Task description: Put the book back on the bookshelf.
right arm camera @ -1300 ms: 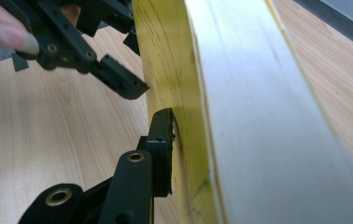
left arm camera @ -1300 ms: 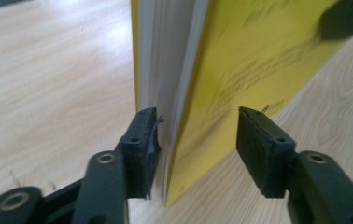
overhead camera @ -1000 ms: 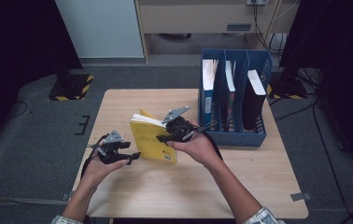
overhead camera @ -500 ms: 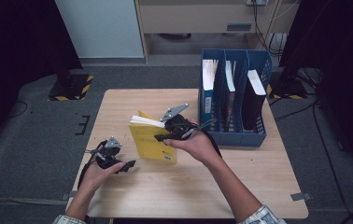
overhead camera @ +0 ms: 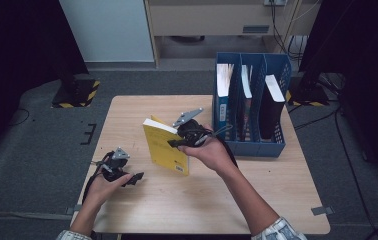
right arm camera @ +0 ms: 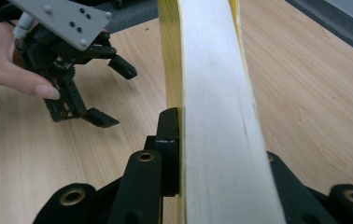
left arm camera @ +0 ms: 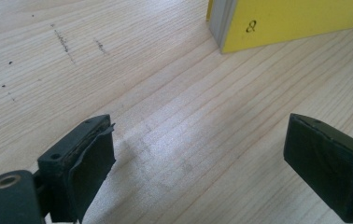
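Observation:
A yellow paperback book [overhead camera: 164,150] stands upright on its bottom edge at the middle of the table, page block facing the right gripper view [right arm camera: 216,116]. My right gripper [overhead camera: 173,143] is shut on its top part, one jaw on each cover, and has just squeezed a little tighter. My left gripper [overhead camera: 136,177] rests low near the table's front left, a hand's width left of the book. Its jaws have just been opening and now stand open [left arm camera: 200,154] with only bare wood between them. The book's lower corner [left arm camera: 296,18] shows ahead of them.
A blue three-slot file rack [overhead camera: 249,145] stands at the table's right back with books and folders upright in it. The wooden table [overhead camera: 257,200] has free surface in front and to the left. Dark floor surrounds it. The left gripper [right arm camera: 116,93] shows beside the book.
The left gripper has drawn back from the book toward the near left and sunk toward the table, and its jaws have spread. The right gripper and book have stayed put.

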Tool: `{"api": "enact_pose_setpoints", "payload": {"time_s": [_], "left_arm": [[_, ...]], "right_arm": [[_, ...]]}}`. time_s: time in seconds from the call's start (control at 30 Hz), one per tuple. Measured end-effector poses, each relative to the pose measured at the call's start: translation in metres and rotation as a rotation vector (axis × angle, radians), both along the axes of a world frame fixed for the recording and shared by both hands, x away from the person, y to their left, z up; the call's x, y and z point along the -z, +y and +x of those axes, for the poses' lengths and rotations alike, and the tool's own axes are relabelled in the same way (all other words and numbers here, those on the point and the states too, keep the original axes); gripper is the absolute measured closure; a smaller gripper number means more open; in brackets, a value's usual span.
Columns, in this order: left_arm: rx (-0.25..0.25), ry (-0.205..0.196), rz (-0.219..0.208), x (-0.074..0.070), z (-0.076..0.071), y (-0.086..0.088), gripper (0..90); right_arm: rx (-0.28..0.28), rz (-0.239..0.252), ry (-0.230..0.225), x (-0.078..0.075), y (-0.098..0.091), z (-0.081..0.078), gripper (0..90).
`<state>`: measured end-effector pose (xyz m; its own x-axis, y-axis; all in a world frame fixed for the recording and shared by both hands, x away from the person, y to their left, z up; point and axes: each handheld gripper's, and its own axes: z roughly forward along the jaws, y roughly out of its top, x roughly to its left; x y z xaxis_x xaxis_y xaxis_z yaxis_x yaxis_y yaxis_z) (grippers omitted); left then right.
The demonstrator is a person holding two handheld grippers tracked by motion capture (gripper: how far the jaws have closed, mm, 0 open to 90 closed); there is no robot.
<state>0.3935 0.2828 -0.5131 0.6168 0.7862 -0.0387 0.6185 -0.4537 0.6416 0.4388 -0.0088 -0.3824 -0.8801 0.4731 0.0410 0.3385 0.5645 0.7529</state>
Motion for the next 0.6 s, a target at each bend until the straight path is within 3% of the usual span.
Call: {"api": "enact_pose_setpoints", "payload": {"time_s": [0.23,0.37,0.6], "left_arm": [[-0.009,0.0,0.004,0.0,0.0,0.002,9.1],[-0.011,0.0,0.009,0.0,0.001,0.004,9.0],[-0.021,0.003,0.002,0.001,0.001,0.006,7.7]], "right_arm": [[0.077,0.018,-0.002,0.001,-0.007,0.012,75.1],[0.104,0.04,0.018,0.003,-0.013,0.016,75.1],[0.116,0.051,0.035,0.003,-0.014,0.019,75.1]]}}
